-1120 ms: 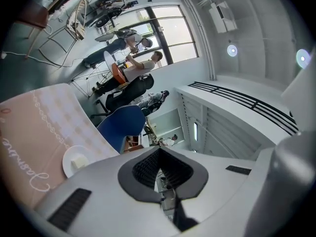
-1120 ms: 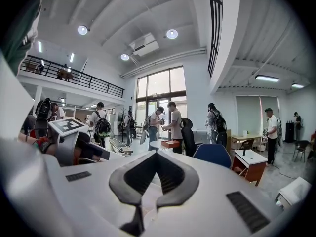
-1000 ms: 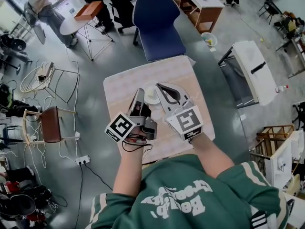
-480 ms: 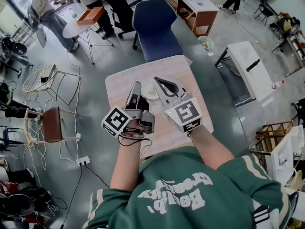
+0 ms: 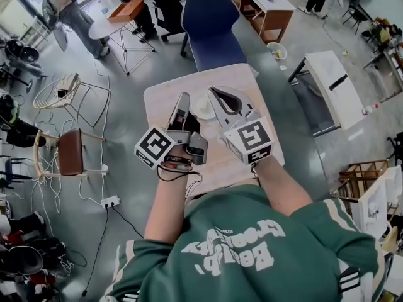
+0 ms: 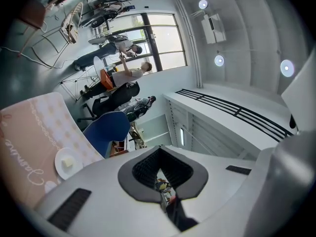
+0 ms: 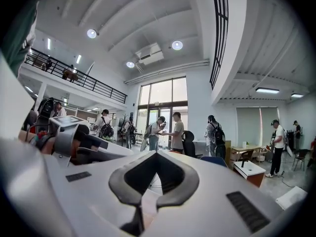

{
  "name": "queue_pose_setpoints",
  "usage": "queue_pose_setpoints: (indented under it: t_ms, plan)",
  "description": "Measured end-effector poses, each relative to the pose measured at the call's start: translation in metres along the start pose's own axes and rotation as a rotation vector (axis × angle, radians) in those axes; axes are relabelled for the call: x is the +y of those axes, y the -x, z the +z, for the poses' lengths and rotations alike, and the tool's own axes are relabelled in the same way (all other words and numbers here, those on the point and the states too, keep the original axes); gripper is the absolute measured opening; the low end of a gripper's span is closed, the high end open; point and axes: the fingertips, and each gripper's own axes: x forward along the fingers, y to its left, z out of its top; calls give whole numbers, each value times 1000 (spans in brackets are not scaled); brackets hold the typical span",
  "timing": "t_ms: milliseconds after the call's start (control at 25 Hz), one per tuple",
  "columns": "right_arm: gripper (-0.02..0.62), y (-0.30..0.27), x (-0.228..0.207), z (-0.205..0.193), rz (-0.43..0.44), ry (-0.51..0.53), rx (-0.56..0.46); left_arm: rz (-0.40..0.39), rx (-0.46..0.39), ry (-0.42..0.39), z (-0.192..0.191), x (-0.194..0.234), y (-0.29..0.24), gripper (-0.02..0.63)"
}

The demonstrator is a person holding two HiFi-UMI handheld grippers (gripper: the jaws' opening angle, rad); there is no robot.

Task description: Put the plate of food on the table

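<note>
1. Brown wooden-seated chair with a pale frame (image 5: 68,153): stands on the grey floor at the left, well apart from the central table.
2. Shallow orange box (image 5: 126,10): lies on a small round white table (image 5: 101,29) at the far left, with people standing beside it.
3. Square table under a pale pink patterned cloth (image 5: 165,109): stands at the centre, directly in front of the person.
4. White hand-held left gripper (image 5: 184,99): its jaws are pressed together with nothing between them. It is held over the left of the cloth with its tips pointing far, just left of the plate. Its black-and-white marker cube sits at the near end.
5. Small round white plate (image 5: 203,110): rests flat on the cloth in the far half of the square table, between the two grippers. It carries one pale yellowish cube of food (image 6: 67,161). The left gripper view shows it lying clear of that gripper's jaws.
6. White hand-held right gripper (image 5: 214,93): its jaws are closed tip to tip and hold nothing. It is held just right of the plate.
7. Blue upholstered chair (image 5: 214,27): stands at the far edge of the square table.
8. Long white table with dark legs (image 5: 334,87): stands on the floor to the right, well apart.
</note>
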Motion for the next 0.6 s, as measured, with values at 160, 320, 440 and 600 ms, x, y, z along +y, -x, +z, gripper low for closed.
queue_pose_setpoints:
  t_ms: [160, 320, 440, 600]
  plan:
    - [14, -1, -8, -3, -4, -8, 1, 1, 4, 2, -3, 2, -6, 9]
    - [14, 4, -2, -1, -5, -3, -4, -7, 4, -2, -4, -2, 1, 8]
    - [14, 6, 1, 0, -4, -4, -5, -3, 5, 1, -5, -2, 4, 8]
    - [14, 4, -2, 1, -5, -4, 1, -1, 7, 2, -4, -1, 0, 9]
